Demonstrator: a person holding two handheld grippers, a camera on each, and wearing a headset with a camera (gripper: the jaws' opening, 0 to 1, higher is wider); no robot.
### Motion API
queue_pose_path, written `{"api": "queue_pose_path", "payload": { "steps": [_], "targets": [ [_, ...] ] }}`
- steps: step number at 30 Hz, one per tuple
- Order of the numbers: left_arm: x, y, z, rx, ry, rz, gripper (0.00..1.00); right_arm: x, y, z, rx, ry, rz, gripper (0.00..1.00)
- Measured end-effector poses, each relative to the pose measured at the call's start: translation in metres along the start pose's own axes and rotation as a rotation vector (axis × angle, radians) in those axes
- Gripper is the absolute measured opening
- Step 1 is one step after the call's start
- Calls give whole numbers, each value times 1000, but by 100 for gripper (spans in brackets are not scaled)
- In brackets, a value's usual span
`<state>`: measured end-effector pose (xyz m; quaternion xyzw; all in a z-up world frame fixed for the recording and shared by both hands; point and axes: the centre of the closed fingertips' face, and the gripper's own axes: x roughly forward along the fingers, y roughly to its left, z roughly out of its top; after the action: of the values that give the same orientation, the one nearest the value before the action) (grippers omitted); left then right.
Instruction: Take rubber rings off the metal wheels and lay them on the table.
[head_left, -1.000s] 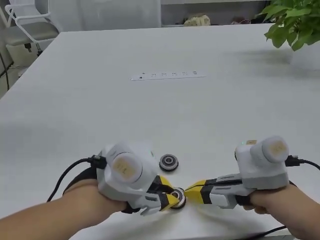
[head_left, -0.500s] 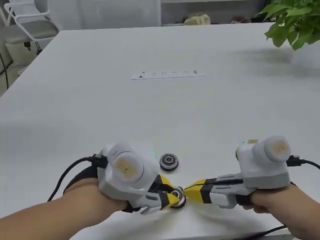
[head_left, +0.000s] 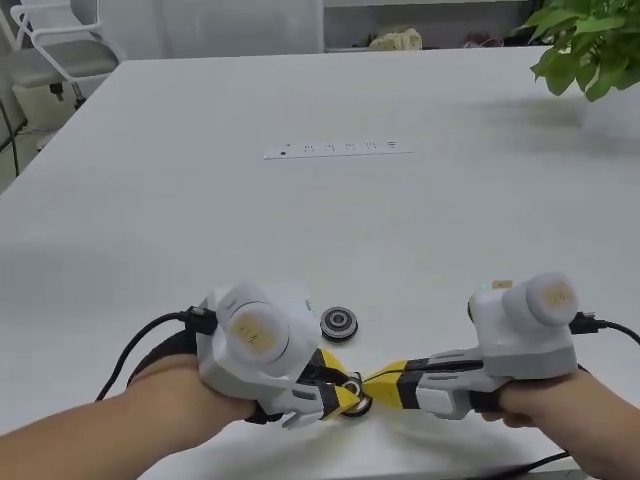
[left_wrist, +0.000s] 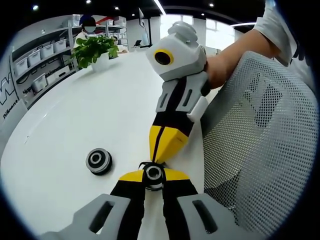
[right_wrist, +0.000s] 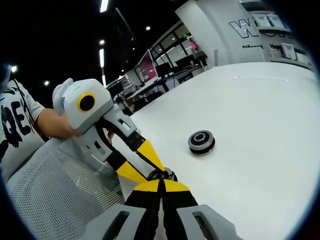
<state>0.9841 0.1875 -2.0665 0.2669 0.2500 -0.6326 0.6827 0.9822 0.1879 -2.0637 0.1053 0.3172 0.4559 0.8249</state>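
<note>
- Over the last second almost nothing has shifted: my left gripper (head_left: 347, 396) and right gripper (right_wrist: 161, 182) have stayed nose to nose at the near edge of the table (head_left: 320, 220), the right one crowding in only a touch closer.
- I read that as the pull not having begun: the ring (left_wrist: 147, 170) still looks seated, and nothing has been laid down yet.
- My left jaws are closed most of the way, clamping the wheel (left_wrist: 154, 174) by its sides between the yellow tips, just above the tabletop.
- My right jaws are pressed together to a thin slit, their tips touching the wheel's rim from the opposite side. Whether a bit of rubber is nipped between them I cannot tell.
- Just beyond the pair, a second wheel (head_left: 339, 322) lies flat on the table, apart from both grippers, its black band still around it.
- Further out, mid-table, lies a white power strip (head_left: 337, 150).
- At the far right corner stands a leafy plant (head_left: 585, 45).
</note>
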Motion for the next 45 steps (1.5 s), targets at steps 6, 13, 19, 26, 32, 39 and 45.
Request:
{"api": "queue_pose_path", "payload": {
  "steps": [6,13,19,26,32,39,45],
  "targets": [
    [0,0,0,-2,0,0,7,0,1,0,-1,-1,5,0],
    [0,0,0,-3,-2,-1,7,1,3,1,10,-8,15,0],
    [1,0,1,-4,-4,1,7,1,25,11,53,-59,137,0],
    [1,1,1,-8,-6,4,7,0,15,9,29,-44,69,0],
    [1,1,2,-5,-13,3,7,-2,5,7,27,-44,31,0],
    [2,1,2,-10,-25,-5,7,-2,0,5,22,-38,12,0],
    [2,1,3,21,-20,-3,9,-3,-2,7,26,-45,8,0]
  ]
}}
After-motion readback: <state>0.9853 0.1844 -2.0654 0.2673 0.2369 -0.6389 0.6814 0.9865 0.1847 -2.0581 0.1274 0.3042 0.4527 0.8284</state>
